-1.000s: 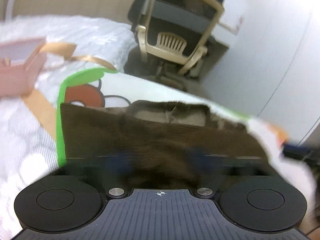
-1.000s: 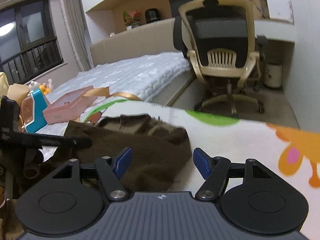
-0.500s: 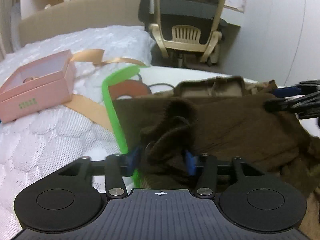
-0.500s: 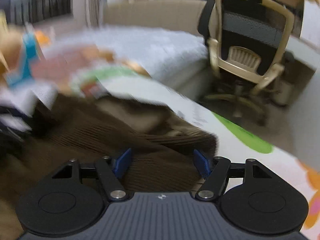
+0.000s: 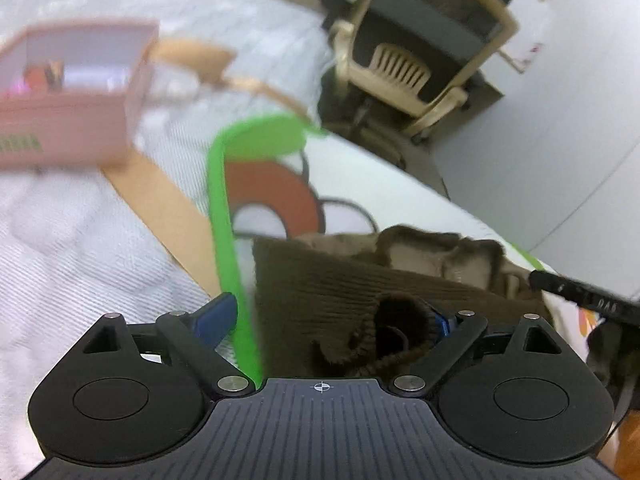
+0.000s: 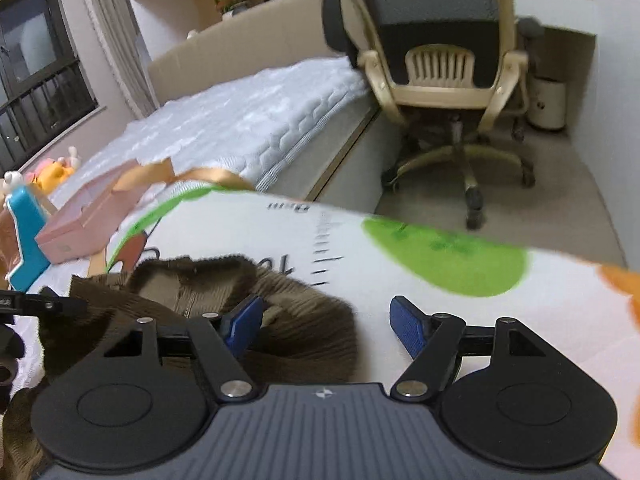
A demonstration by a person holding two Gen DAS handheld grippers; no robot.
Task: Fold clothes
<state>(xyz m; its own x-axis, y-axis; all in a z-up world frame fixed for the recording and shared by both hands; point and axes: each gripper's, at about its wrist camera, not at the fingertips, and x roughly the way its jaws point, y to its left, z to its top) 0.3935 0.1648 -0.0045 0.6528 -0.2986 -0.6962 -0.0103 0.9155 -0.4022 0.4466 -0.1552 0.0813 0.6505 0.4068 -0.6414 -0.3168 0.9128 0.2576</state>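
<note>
A brown ribbed sweater (image 5: 320, 288) lies crumpled on a white cartoon-print mat (image 5: 360, 184), collar toward the far side. My left gripper (image 5: 328, 318) stands open over its near edge, and a rolled cuff (image 5: 396, 320) rests loose against the right pad. In the right wrist view the same sweater (image 6: 304, 340) lies on the mat (image 6: 360, 240) under the left finger of my right gripper (image 6: 326, 322), which is open with bare mat under its right finger. Each tool's black tip shows in the other view.
A pink open box (image 5: 68, 120) with a gold ribbon (image 6: 160, 172) sits on the white mattress (image 6: 260, 120) to the left, near a blue toy (image 6: 24, 240). An office chair (image 6: 440, 60) and a small bin (image 6: 548, 100) stand on the floor past the mat's far edge.
My left gripper, shut on a bunch of the sweater half a second ago, has opened and the cuff now lies loose. The right gripper stayed open and swung back toward the sweater's right end.
</note>
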